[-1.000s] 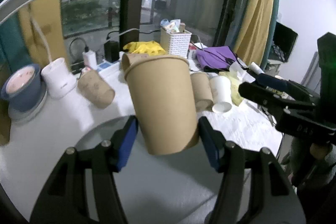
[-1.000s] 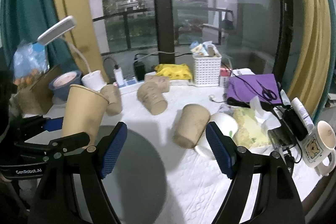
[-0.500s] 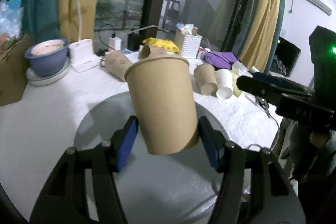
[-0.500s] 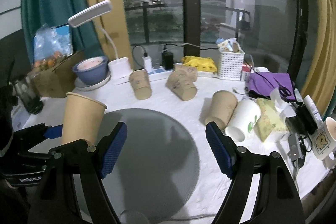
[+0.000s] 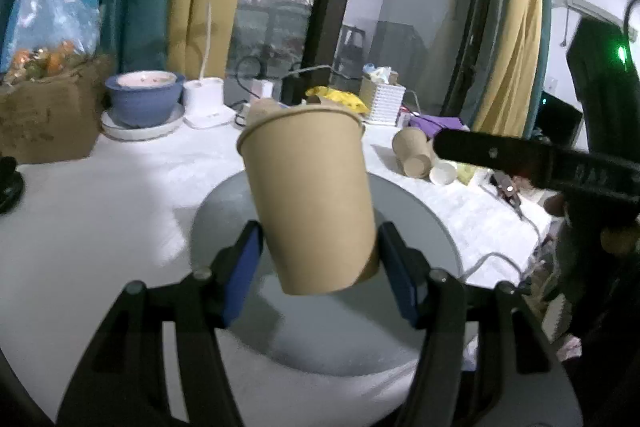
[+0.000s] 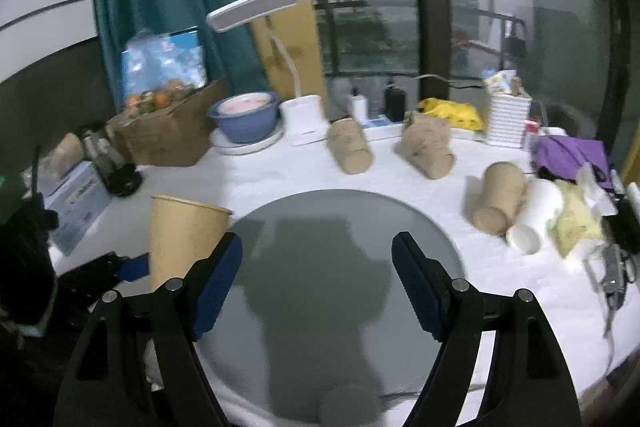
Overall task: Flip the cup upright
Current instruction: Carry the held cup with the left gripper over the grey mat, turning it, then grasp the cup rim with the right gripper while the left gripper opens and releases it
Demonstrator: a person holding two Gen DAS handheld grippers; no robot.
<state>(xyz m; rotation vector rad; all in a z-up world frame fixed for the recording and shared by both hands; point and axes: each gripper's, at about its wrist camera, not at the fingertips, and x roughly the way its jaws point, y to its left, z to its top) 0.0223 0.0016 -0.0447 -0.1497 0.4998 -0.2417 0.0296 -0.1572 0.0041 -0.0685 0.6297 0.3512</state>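
My left gripper (image 5: pixel 320 259) is shut on a plain brown paper cup (image 5: pixel 310 195). It holds the cup upright, mouth up, slightly tilted, above the grey round mat (image 5: pixel 360 327). The same cup shows at the left of the right wrist view (image 6: pixel 180 239), with the left gripper below it. My right gripper (image 6: pixel 316 275) is open and empty over the grey mat (image 6: pixel 340 267). Several other brown paper cups lie on their sides on the white table: two at the back (image 6: pixel 350 151) (image 6: pixel 430 151) and one at the right (image 6: pixel 500 203), beside a white cup (image 6: pixel 534 223).
A blue bowl on a plate (image 6: pixel 244 115), a white desk lamp (image 6: pixel 300 107), a cardboard box (image 6: pixel 168 139) and a white basket (image 6: pixel 508 119) stand along the back. Purple cloth (image 6: pixel 568 155), tissues and cables crowd the right edge.
Both grippers have pulled back and turned left, so more of the table's left side shows. The left gripper still holds the cup upright over the mat.
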